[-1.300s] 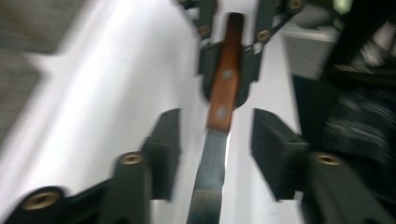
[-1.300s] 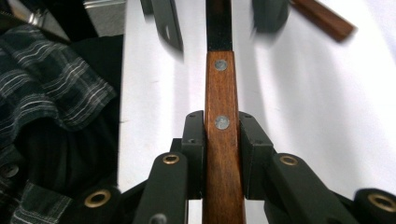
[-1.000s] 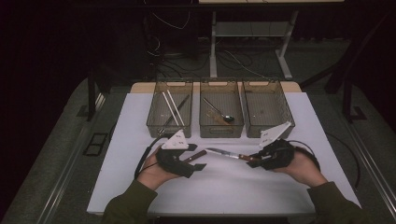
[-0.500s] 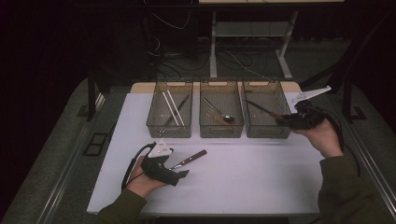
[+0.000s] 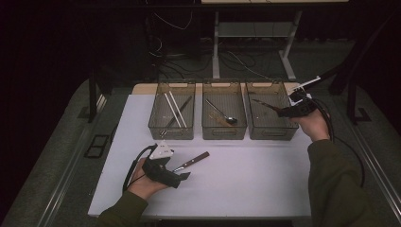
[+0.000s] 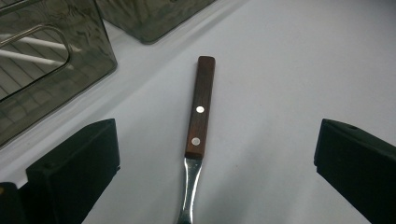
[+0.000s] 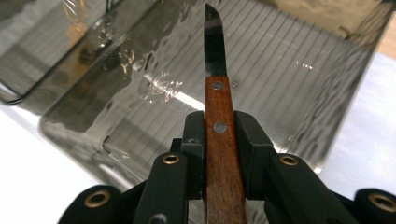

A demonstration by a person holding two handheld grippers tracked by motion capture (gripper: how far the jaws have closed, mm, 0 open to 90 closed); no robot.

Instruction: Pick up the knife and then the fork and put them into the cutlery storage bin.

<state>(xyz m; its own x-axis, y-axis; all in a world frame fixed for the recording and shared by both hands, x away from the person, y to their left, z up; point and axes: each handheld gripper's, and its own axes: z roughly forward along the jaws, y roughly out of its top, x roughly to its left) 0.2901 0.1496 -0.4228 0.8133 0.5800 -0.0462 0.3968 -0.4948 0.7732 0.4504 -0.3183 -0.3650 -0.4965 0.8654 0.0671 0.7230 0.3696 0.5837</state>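
A wooden-handled utensil (image 5: 193,161) with a metal neck lies flat on the white table (image 5: 246,184). It lies between the jaws of my left gripper (image 5: 182,173) with its handle (image 6: 200,107) pointing away. Those jaws have just been opening and stand wide on either side (image 6: 217,128), touching nothing. My right gripper (image 5: 284,112) is shut on the wooden handle of a knife (image 5: 265,105). The knife's blade (image 7: 214,46) reaches out over the right-hand clear bin (image 5: 272,131), with the gripper (image 7: 219,125) at the bin's right rim.
Three clear bins stand in a row at the back of the table. The left bin (image 5: 171,131) holds chopsticks (image 5: 175,109) and the middle bin (image 5: 223,131) holds a spoon (image 5: 222,113). A corner of the left bin (image 6: 51,79) is close to my left gripper.
My right hand has carried the knife from the table's front to the right bin. My left gripper has sunk to the table and let go of the wooden-handled utensil.
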